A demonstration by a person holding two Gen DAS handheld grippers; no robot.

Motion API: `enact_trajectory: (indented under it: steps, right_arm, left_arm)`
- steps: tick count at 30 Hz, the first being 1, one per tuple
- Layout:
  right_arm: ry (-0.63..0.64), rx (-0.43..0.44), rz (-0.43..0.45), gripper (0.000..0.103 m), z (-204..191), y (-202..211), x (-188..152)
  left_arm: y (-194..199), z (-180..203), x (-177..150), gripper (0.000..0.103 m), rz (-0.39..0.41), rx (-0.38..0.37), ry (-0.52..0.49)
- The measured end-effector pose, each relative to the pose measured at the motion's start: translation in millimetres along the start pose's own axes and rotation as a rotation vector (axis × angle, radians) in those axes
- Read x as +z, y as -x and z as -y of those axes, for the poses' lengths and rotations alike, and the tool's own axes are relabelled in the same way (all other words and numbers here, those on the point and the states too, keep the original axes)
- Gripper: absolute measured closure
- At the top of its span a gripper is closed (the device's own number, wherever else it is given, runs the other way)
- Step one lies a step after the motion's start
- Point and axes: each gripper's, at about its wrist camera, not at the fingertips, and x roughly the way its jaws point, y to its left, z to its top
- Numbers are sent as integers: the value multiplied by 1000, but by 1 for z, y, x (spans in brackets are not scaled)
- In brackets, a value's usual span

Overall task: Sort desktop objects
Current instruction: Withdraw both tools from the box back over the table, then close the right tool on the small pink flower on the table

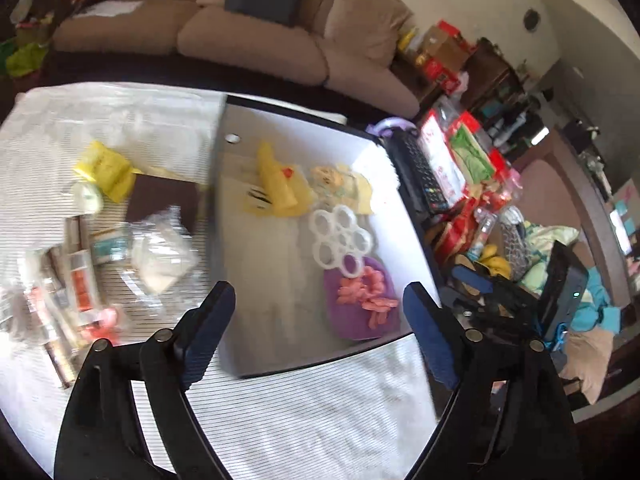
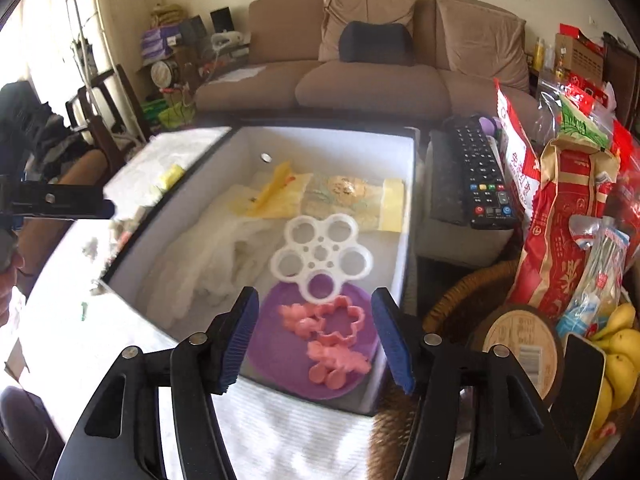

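Observation:
An open box with white inside walls (image 2: 406, 200) stands on the striped cloth (image 1: 300, 420). It holds a white flower-shaped ring mould (image 2: 320, 256), a purple lid (image 2: 272, 340) carrying pink cutters (image 2: 336, 344), yellow packets (image 2: 280, 196) and white wadding (image 2: 212, 260). My right gripper (image 2: 316, 300) is open just above the lid's near edge, with nothing between its pads. My left gripper (image 1: 320, 296) is open over the box's near left corner, also with nothing in it. Left of the box lies a loose pile: a yellow packet (image 1: 106, 168), a brown card (image 1: 164, 200), a clear bag (image 1: 160, 256) and tubes (image 1: 80, 280).
Right of the box lie a black remote control (image 2: 484, 176), red snack bags (image 2: 560, 240), a round lidded tub (image 2: 520, 344) and bananas (image 2: 620, 344) in a wicker basket (image 2: 452, 300). A brown sofa (image 2: 380, 80) stands behind the table.

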Motion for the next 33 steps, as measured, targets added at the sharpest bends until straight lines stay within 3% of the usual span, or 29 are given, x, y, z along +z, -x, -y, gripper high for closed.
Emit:
enact_trajectory:
  steps: [3,7,12,18,23,28,33]
  right_arm:
    - [-17,73,29,32,-27,11,2]
    - [3,156,37,32,-81,7,2]
    - [71,241,14,24,-167,-16,-1]
    - [124,299,-77,25,-254,-75,-15]
    - [200,231,-91,25,-306,-124,-25]
    - [179,156,-96,26,-317,-177,-31]
    - [171,67,-98,58,-313,-217,-30]
  left_arm:
    - [35,-57,-16,15,55,140,29]
    - [45,-131,-55,15,30,253,140]
    - [35,-190,-103,15,9,219,316]
    - [23,-219,-130,15,-9,175,380]
    - [28,-245,-126,15,11,146,424]
    - [31,-263,-120,15,28,125,487]
    - [27,-274,-123,15,4,128,521]
